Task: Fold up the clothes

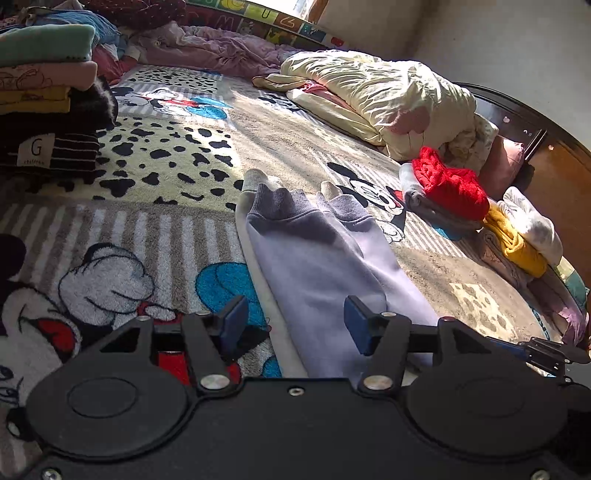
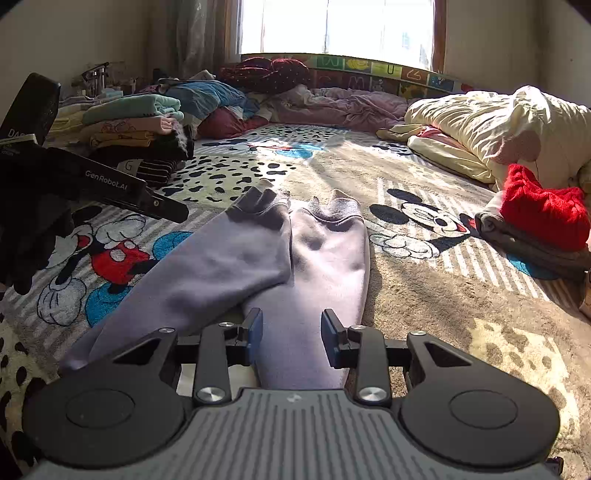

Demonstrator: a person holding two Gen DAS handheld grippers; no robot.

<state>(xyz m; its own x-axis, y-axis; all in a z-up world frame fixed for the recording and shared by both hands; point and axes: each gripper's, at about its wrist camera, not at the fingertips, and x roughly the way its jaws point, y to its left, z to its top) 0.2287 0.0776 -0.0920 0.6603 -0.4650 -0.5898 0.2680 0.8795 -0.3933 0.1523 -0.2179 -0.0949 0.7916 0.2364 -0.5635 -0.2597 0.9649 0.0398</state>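
A cartoon-mouse blanket (image 2: 436,221) with striped and spotted panels covers the whole bed, sunlit from the window (image 2: 343,26) at the far end. On its far right lies a rumpled cream duvet (image 2: 491,125), and along the far edge a crumpled lilac sheet (image 2: 343,105). At the far left stands a stack of folded clothes (image 2: 136,129), topped by a teal piece. On the right, a red knit garment (image 2: 543,210) sits on top of a folded grey one. In the near middle lies the pair of grey sweatpants (image 2: 314,266), flat on the blanket, its two legs running away toward the window, ribbed cuffs at the far end and the left leg angled across the right. The right gripper (image 2: 291,339) hangs just above the right leg, its blue pads apart and pressing on nothing. The left gripper (image 1: 295,325) is at the left leg's near part, likewise released, with the cloth showing between its pads but not pinched.
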